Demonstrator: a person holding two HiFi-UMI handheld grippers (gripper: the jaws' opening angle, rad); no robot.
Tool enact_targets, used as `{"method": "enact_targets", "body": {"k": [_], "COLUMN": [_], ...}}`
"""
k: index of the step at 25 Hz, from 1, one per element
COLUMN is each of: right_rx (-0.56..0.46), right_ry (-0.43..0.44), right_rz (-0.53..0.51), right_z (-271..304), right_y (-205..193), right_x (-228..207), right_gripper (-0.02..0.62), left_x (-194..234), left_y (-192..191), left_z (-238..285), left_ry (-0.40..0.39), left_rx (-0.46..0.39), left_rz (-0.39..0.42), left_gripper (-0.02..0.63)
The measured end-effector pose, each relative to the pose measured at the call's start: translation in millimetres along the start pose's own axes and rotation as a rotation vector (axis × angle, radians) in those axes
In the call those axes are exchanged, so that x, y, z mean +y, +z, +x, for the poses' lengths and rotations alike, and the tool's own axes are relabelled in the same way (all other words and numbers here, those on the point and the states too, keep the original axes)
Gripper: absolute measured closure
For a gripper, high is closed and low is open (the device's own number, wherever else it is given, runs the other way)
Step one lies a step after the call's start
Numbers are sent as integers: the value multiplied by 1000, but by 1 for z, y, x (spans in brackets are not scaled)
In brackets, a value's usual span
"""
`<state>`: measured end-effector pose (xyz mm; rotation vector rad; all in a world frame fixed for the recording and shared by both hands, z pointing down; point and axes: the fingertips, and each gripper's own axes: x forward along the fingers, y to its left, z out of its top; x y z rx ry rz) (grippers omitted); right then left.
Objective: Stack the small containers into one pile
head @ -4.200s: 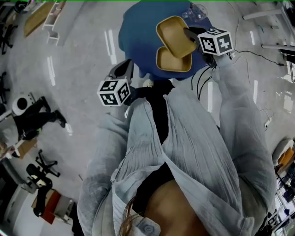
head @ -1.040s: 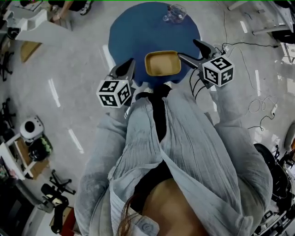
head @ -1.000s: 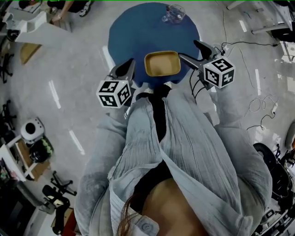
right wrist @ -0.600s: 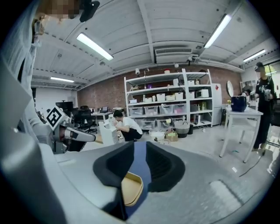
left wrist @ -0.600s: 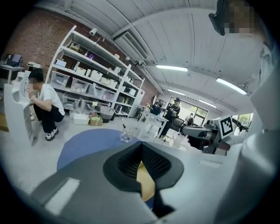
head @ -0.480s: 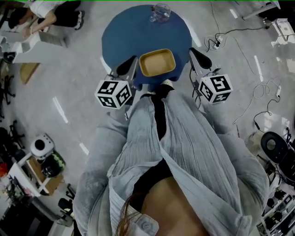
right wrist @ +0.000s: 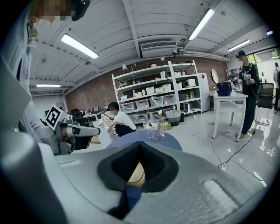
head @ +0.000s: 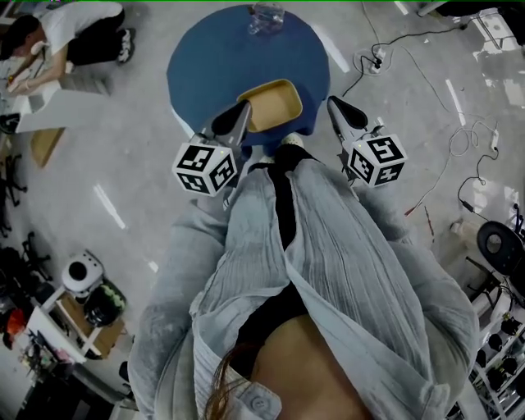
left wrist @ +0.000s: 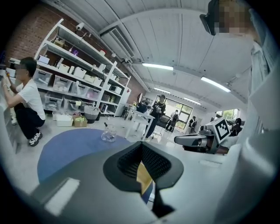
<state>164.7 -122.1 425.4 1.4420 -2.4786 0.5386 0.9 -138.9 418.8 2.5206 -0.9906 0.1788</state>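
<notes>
left gripper (head: pixel 240 112): jaws pressed together, nothing between them; at 8 o'clock of the container, just beside its edge
right gripper (head: pixel 335 105): jaws have just been closing and are now pressed together, nothing held; at 3 o'clock of the container, near but apart
yellow container (head: pixel 273 102): on the table's 6 o'clock edge, open side up; looks like one tray, cannot tell how many are nested
blue round table (head: pixel 217 66): at 12 o'clock in the head view
clear glass vessel (head: pixel 264 16): at the table's 12 o'clock edge, well apart from the container
crouching person (head: pixel 61 37): at 10 o'clock, off the table
</notes>
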Motion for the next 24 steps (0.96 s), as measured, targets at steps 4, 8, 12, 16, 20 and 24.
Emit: {"method": "enact_targets", "body": {"k": [4, 8, 12, 16, 20, 24], "right_rx": [-17, -56, -102, -169, -209, -216], "right_ry": [-22, -27, -18, -17, -5, 12], "right_rz": [-7, -19, -39, -79, -103, -112], "right_z": [-8, -10, -7, -5, -4, -4], "right_y": [1, 11, 26, 45, 57, 59], "right_x": [-5, -7, -3, 0, 0, 0], "right_gripper": [594, 594, 594, 594, 594, 594], "left_x": [-9, -16, -14, -8, -4, -3], "left_y": [3, 16, 24, 32, 36, 37], "left_z": [1, 0, -1, -4, -3, -3], "left_ry": [-5, -9, -6, 4, 22, 35], "left_rx": [-22, -84, -99, -128, -141, -142], "left_rz": [25, 62, 76, 82, 82, 83], "left_gripper": [595, 595, 595, 595, 595, 595]}}
